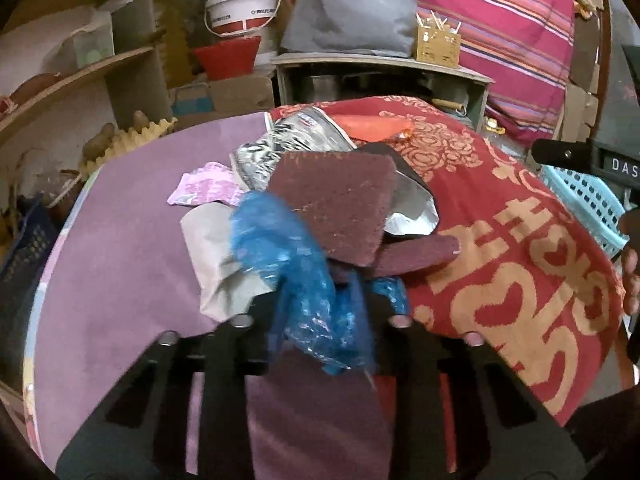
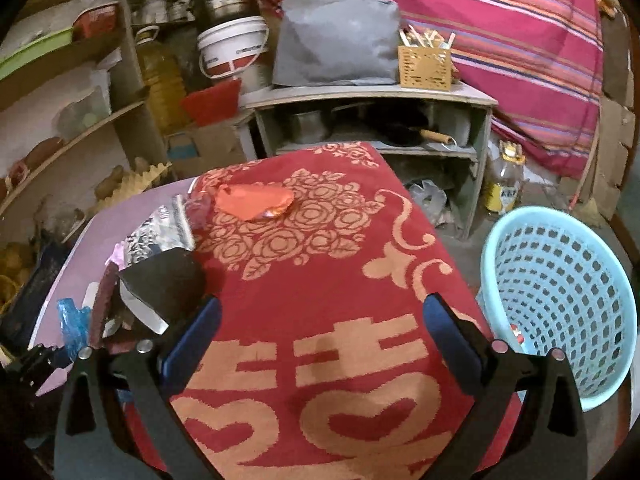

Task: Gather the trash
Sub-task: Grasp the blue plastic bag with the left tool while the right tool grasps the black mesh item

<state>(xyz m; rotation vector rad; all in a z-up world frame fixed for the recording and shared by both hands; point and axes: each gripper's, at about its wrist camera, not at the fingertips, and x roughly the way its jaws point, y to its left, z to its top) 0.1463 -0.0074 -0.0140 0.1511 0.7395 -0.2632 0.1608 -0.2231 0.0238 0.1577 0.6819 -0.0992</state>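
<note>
My left gripper (image 1: 320, 304) is shut on a crumpled blue plastic bag (image 1: 280, 248) at the near edge of a trash pile. The pile lies on a table with a purple top (image 1: 132, 240) and a red patterned cloth (image 1: 500, 264). It holds a maroon scouring pad (image 1: 336, 204), a silver wrapper (image 1: 288, 144), a pink wrapper (image 1: 204, 190), grey paper (image 1: 212, 252) and an orange wrapper (image 1: 372, 126). My right gripper (image 2: 320, 320) hangs open over the red cloth (image 2: 320, 280) with nothing between its blue pads (image 2: 200, 336). The pile is to its left, with the blue bag (image 2: 74, 324) at the edge.
A light blue perforated basket (image 2: 560, 292) stands on the floor right of the table, with a small item inside. Behind the table are a low grey shelf unit (image 2: 368, 96), wall shelves (image 2: 80, 128) with jars and a white bucket (image 2: 232, 46), and a striped pink blanket (image 2: 500, 40).
</note>
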